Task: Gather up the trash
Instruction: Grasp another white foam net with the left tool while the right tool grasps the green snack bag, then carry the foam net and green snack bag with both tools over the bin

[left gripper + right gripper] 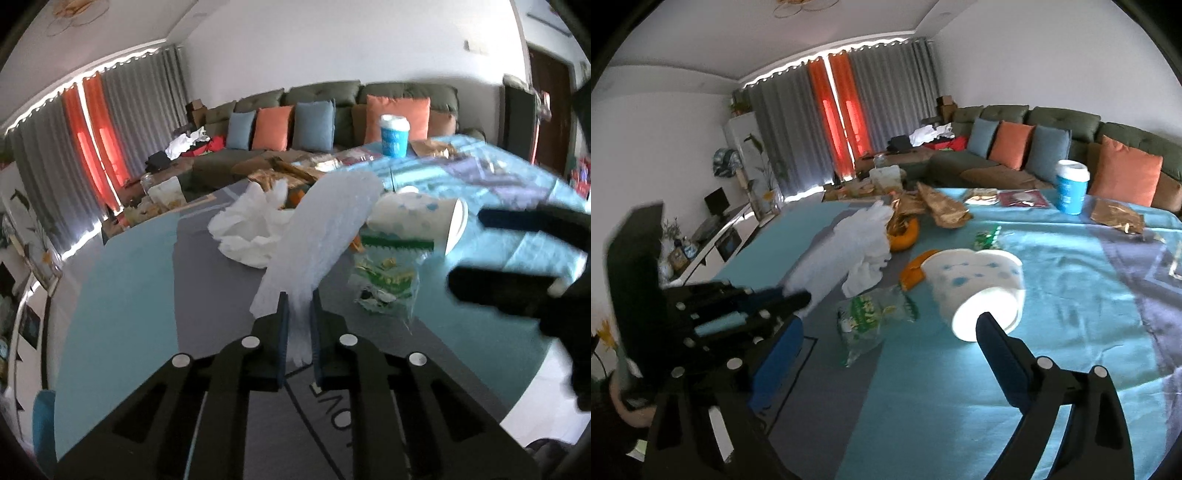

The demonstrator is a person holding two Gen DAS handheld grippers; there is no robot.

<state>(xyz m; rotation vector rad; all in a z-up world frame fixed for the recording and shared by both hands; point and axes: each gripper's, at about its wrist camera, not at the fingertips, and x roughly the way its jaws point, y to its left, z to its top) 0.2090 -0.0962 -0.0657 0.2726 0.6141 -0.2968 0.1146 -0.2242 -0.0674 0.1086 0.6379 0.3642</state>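
Observation:
My left gripper (299,297) is shut on a white tissue (325,229), which sticks up from between its pads above the table. In the right wrist view the same gripper (802,298) shows at the left with the tissue (822,269) blurred. My right gripper (890,328) stands open over the table, nothing between its fingers. A tipped white paper cup (979,284) with blue dots lies just beyond its right finger. A clear green-printed wrapper (871,314) lies ahead of the gap. The right gripper (491,254) appears dark and blurred in the left wrist view.
A teal and grey cloth covers the table (1052,332). On it lie a crumpled white tissue pile (251,229), orange peel (905,232), gold wrappers (942,210) and an upright blue cup (1071,188). A sofa with cushions (1012,144) runs behind.

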